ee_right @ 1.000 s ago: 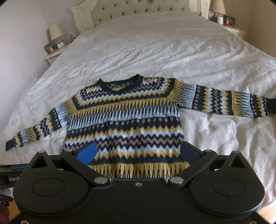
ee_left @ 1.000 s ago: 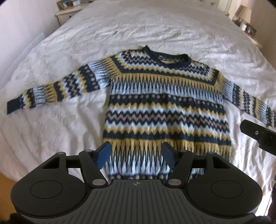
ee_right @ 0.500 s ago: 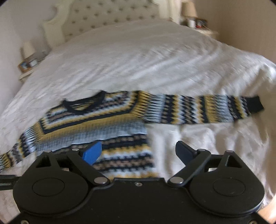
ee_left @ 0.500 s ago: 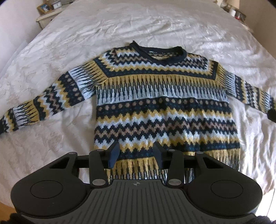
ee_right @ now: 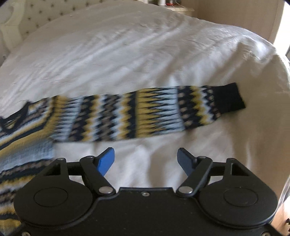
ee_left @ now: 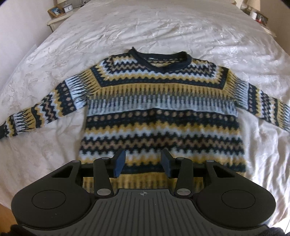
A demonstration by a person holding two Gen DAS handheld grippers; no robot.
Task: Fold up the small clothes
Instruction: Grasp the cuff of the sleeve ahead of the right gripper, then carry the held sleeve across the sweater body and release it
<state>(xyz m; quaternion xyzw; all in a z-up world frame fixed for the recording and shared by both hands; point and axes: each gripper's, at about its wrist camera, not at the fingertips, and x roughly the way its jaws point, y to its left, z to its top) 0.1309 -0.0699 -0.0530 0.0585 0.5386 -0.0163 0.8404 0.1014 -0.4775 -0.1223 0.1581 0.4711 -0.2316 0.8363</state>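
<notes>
- The patterned sweater (ee_left: 161, 112) lies flat and face up on the white bed (ee_left: 163, 27), both sleeves spread out to its sides.
- The left gripper (ee_left: 143, 161) hovers over the sweater's hem, its fingers parted with nothing between them.
- The right gripper (ee_right: 145, 161) hangs above bare bedspread just below the sweater's outstretched sleeve (ee_right: 145, 114), fingers wide apart and holding nothing.
- A nightstand (ee_left: 58, 17) with a picture frame (ee_left: 55, 11) stands beyond the sweater's far left.

White bedspread (ee_left: 163, 27); nightstand (ee_left: 56, 20); tufted headboard (ee_right: 36, 14).
</notes>
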